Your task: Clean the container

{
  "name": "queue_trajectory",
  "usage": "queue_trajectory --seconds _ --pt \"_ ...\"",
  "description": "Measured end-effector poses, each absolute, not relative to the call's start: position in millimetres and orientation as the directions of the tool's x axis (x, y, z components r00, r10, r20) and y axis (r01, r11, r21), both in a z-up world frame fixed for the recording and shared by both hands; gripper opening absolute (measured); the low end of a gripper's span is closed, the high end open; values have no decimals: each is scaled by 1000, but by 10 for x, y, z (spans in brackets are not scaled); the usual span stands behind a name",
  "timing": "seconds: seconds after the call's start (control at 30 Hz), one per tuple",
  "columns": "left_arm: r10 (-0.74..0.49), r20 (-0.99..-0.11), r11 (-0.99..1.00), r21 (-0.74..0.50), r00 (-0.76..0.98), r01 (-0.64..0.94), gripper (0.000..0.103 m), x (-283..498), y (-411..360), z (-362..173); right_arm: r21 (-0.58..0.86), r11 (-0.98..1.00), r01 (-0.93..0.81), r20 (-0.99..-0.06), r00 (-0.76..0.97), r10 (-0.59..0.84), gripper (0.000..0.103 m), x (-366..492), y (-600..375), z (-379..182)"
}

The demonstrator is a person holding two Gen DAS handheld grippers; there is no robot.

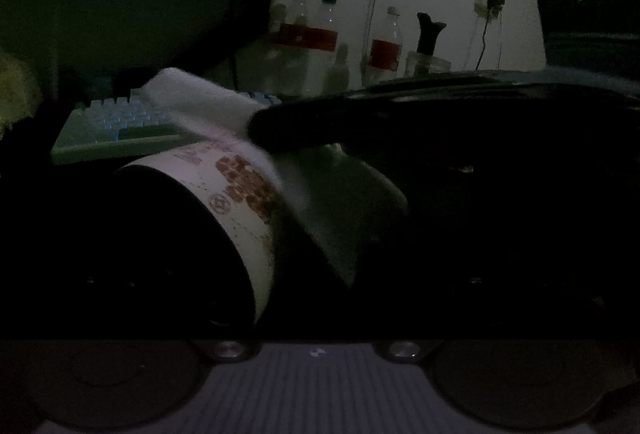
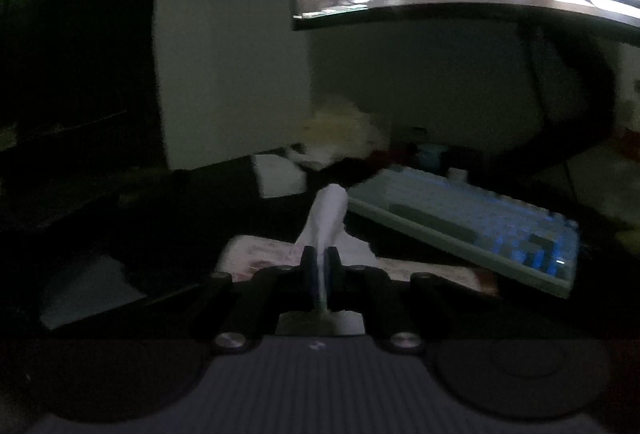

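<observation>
Pinching tissue (image 2: 326, 222), right gripper (image 2: 320, 262); left gripper state unreadable, container (image 1: 240, 202) half-dark.

Both wrist views close, dim; share keyboard (image 1: 120, 122) (image 2: 472, 222), probably.

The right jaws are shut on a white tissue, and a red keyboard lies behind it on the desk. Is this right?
Not quite: the keyboard is pale green with blue-lit keys, not red, as the right wrist view shows. The rest holds: the right gripper is shut on the white tissue, with the keyboard behind it on the desk.
</observation>
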State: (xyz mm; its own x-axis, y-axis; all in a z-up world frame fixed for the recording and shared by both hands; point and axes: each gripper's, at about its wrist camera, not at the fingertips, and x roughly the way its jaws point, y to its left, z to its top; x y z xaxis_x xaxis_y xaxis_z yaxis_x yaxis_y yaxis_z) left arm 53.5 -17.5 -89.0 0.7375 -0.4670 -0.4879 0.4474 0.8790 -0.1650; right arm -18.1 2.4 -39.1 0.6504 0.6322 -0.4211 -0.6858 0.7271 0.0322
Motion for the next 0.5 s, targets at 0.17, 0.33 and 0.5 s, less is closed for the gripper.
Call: queue_trajectory --seconds 0.17,0.33,0.5 --pt "-451 -496 889 -173 742 425 103 585 -144 -867 -21 843 -538 -449 758 473 6 57 -152 -433" --pt "-432 -501 899 -171 750 404 103 620 -127 -858 29 791 -612 -438 703 560 6 -10 14 -410" --pt "-431 -499 899 -171 752 402 103 615 -111 -860 46 686 -726 -406 614 677 7 -158 250 -397"
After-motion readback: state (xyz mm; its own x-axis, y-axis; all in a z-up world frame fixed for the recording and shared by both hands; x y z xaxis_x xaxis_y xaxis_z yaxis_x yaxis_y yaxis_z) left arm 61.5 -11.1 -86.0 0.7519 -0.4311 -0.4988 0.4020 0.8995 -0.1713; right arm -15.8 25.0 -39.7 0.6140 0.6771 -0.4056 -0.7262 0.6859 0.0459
